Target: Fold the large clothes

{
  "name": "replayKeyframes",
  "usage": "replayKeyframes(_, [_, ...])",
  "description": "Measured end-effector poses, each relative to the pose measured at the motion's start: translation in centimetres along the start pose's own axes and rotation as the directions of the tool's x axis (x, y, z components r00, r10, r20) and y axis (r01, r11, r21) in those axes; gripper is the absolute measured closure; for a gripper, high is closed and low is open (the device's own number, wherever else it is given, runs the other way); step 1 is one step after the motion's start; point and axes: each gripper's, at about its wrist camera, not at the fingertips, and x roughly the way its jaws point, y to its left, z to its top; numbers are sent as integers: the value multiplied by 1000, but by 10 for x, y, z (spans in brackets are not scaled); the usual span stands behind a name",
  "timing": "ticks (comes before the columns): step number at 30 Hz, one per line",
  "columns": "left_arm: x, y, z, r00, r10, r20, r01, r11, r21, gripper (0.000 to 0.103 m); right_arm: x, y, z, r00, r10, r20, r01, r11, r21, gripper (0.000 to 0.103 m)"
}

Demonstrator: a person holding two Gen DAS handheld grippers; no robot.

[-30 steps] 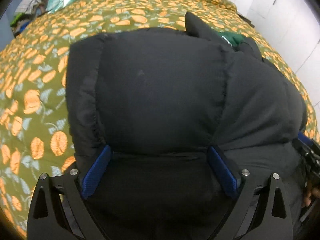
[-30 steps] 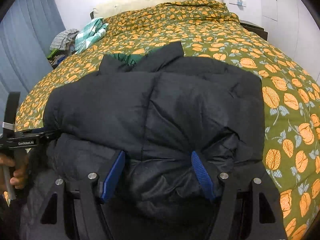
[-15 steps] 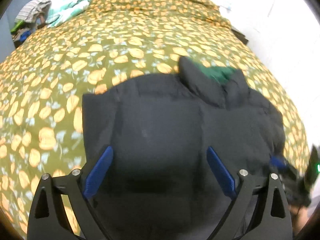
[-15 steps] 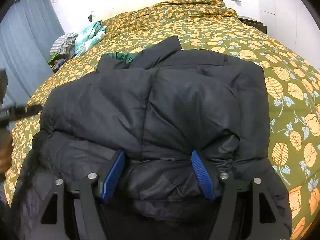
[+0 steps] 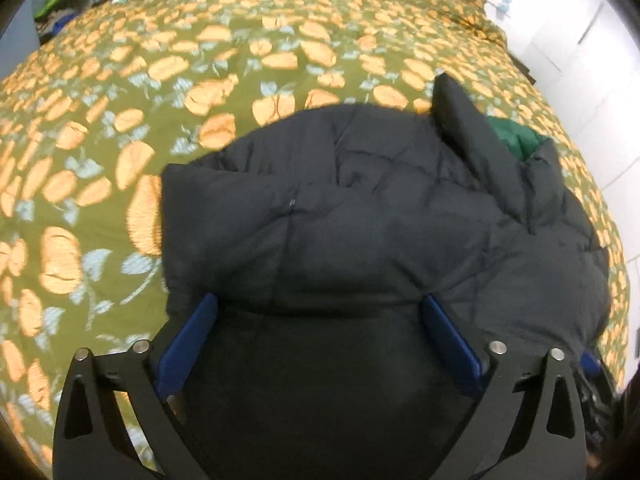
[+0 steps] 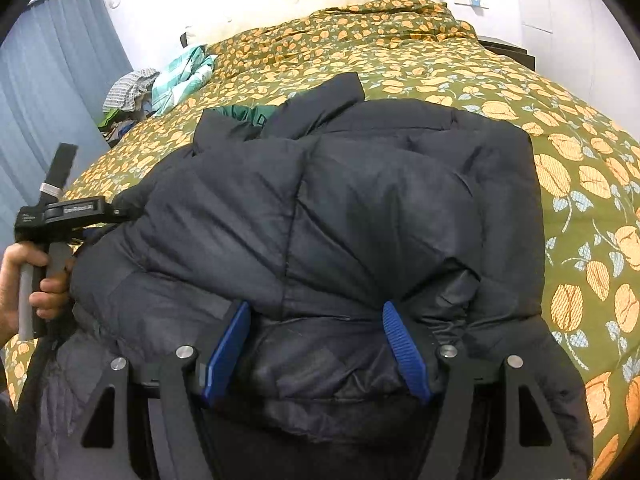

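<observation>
Both tools spread wide: left tool (image 5: 318, 312) and right tool (image 6: 316, 320) straddling black puffer jacket (image 6: 360, 220) on the bed (image 5: 120, 128). Right view alone: hand (image 6: 24, 280), clothes pile (image 6: 160, 84), curtain (image 6: 48, 92).

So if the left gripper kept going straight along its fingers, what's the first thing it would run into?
The black puffer jacket. The left gripper is open, its blue pads straddling the jacket's near bulk, so it would push into the padding at once. Depth is unclear, but nothing else lies in between.
</observation>
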Motion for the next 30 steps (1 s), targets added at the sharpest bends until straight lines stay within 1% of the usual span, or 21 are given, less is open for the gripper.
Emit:
replayKeyframes(3, [-24,-3,-3,997,-30,74,28,999,36,3,0,-1,-1,1000,3,5,-3,1000,6,33])
replayKeyframes(4, [-25,-4,-4,996,-32,82,29,999,42,3,0,0,-1,1000,2,6,-2,1000,6,33])
replayKeyframes(5, [-23,-6,-3,996,-30,82,27,999,47,2,0,0,-2,1000,0,6,0,1000,5,33])
replayKeyframes(6, [-15,-6,-3,998,-19,66,16,999,52,2,0,0,-2,1000,-2,6,2,1000,4,33])
replayKeyframes(8, [6,-2,-3,1000,2,17,-3,999,47,0,1,0,-1,1000,-3,6,3,1000,2,33])
replayKeyframes(9, [13,1,-4,1000,-11,8,10,999,36,0,1,1,-1,1000,-3,6,3,1000,1,33])
replayKeyframes(10, [14,3,-5,1000,-15,15,15,1000,25,0,1,1,-1,1000,-5,6,5,1000,-1,33])
replayKeyframes(14, [-8,1,-9,999,-7,37,6,999,35,2,2,1,0,1000,-4,6,4,1000,2,33])
replayKeyframes(17, [-35,-1,-26,995,-41,86,34,996,83,2,2,0,-1,1000,-2,9,2,1000,5,33])
replayKeyframes(18, [-37,-1,-33,995,-44,85,36,995,94,2,2,1,-1,1000,-4,12,4,1000,4,33])
replayKeyframes(20, [-29,-2,-42,998,-24,57,17,994,110,1,3,1,-1,1000,-7,16,6,1000,2,33])
replayKeyframes(21, [-19,-2,-44,999,-5,37,0,993,121,0,3,1,-1,1000,-8,16,8,1000,2,33])
replayKeyframes(24, [-2,5,-46,1000,-20,12,19,996,89,0,2,2,-2,1000,-12,14,12,1000,-2,33])
replayKeyframes(26, [-5,5,-45,1000,-13,13,12,997,78,0,2,3,-2,1000,-14,13,14,1000,-4,33])
replayKeyframes(28, [-17,3,-48,1000,-3,21,1,996,84,2,2,3,-2,1000,-13,14,13,1000,-3,33])
replayKeyframes(30, [-33,1,-56,999,-25,42,21,995,96,2,3,3,-2,1000,-12,15,12,1000,-2,33])
